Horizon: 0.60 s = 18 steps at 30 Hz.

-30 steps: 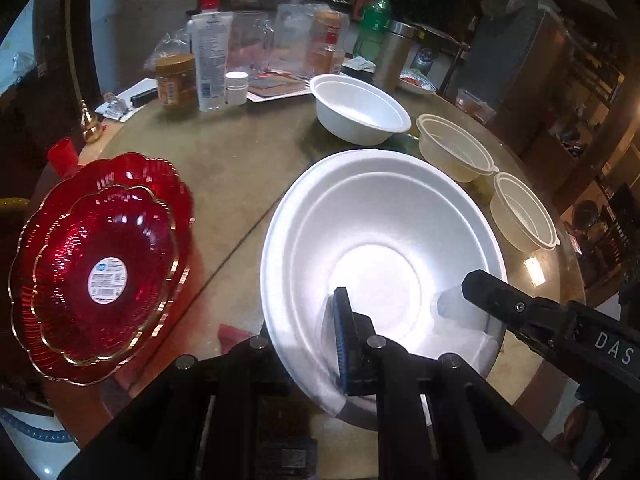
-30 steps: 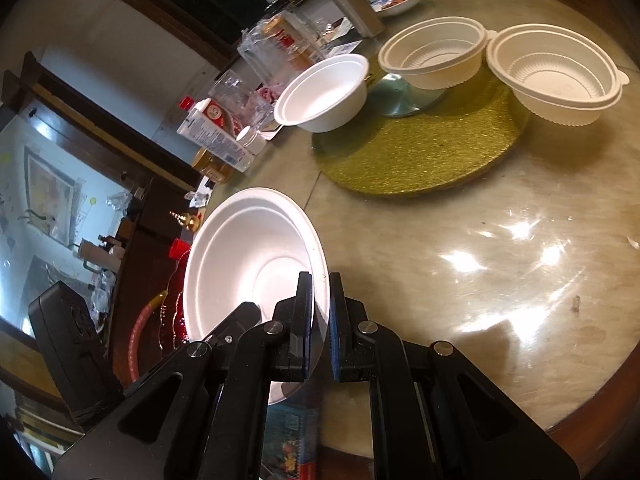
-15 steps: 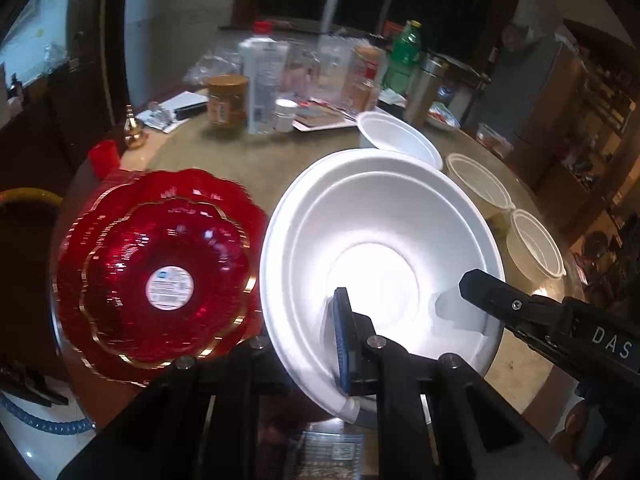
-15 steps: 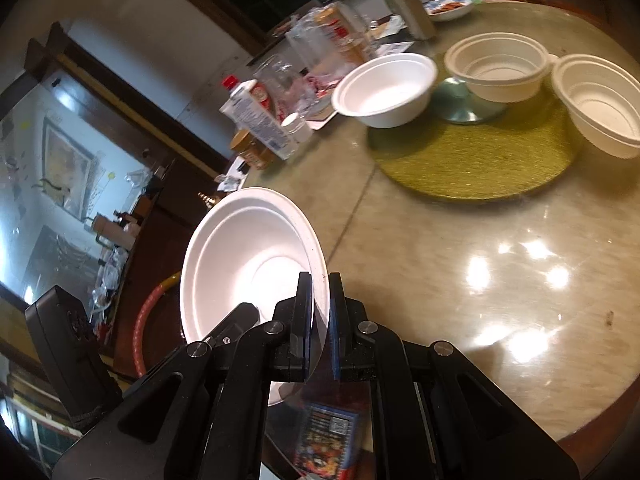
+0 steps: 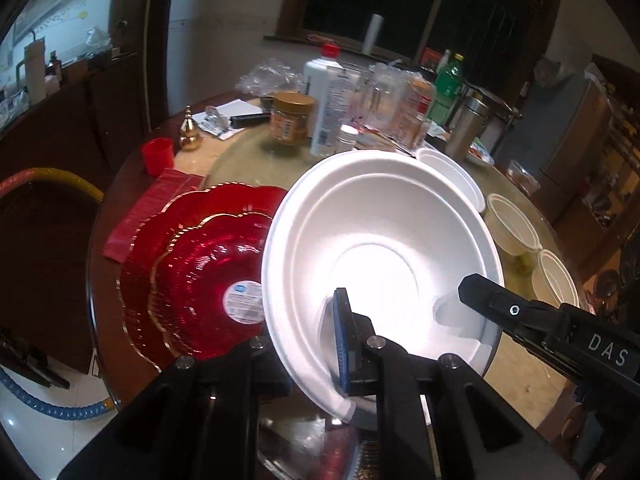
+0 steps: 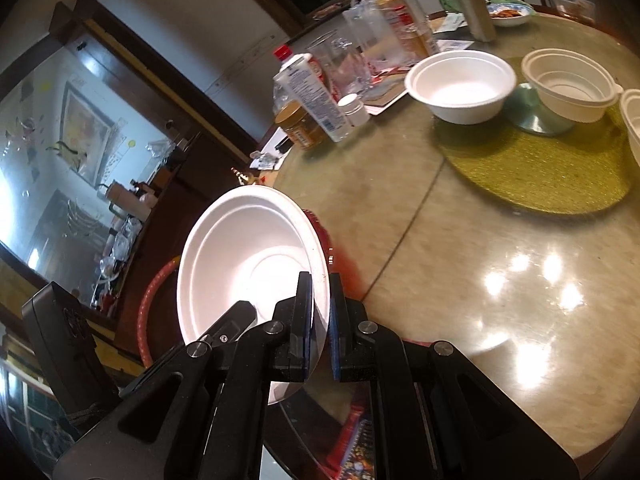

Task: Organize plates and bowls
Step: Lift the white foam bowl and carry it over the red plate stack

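A large white foam plate point(image 5: 380, 264) hangs tilted above the table, held on two sides. My left gripper point(image 5: 320, 344) is shut on its near rim, with one blue pad point(image 5: 342, 344) inside and the other finger hidden under the plate. My right gripper point(image 6: 320, 292) is shut on the opposite rim of the plate point(image 6: 248, 256). Its dark finger also shows in the left wrist view point(image 5: 484, 300). Two stacked red plates with gold rims point(image 5: 200, 264) lie just left of and partly under the white plate.
A white foam bowl point(image 6: 460, 84) and two cream plastic bowls point(image 6: 572, 84) point(image 5: 556, 280) stand by a green mat point(image 6: 540, 168). Bottles, jars and glasses point(image 5: 332, 104) crowd the far side. A red cup point(image 5: 158, 156) sits at the left edge of the table.
Both grippers have carried the white plate to the left across the table. It now overlaps the right edge of the red plates. Both grips are unchanged.
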Tool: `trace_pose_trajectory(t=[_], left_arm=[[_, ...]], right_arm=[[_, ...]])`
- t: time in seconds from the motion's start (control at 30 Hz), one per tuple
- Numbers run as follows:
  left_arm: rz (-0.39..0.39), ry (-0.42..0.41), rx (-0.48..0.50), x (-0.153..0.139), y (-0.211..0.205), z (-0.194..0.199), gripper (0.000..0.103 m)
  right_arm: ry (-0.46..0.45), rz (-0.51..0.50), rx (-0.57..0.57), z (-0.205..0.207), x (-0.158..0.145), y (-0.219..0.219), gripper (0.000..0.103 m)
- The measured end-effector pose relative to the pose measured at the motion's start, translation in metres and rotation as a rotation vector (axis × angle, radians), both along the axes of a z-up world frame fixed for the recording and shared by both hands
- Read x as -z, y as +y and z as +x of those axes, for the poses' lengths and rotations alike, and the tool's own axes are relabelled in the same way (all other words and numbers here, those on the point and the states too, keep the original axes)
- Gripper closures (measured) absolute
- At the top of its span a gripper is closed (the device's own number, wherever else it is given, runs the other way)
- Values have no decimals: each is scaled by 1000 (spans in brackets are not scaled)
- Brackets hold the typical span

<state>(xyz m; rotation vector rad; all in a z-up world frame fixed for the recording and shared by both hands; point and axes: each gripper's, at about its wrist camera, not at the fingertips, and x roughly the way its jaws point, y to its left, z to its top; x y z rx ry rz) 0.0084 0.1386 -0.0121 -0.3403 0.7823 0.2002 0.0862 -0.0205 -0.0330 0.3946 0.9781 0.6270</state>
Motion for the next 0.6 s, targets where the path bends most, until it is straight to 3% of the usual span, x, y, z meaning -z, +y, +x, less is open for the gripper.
trace_pose_trajectory(t=[0.6], left_arm=[[-12, 12, -89, 10, 42, -6, 89]], right_arm=[[11, -47, -75, 10, 7, 54, 96]])
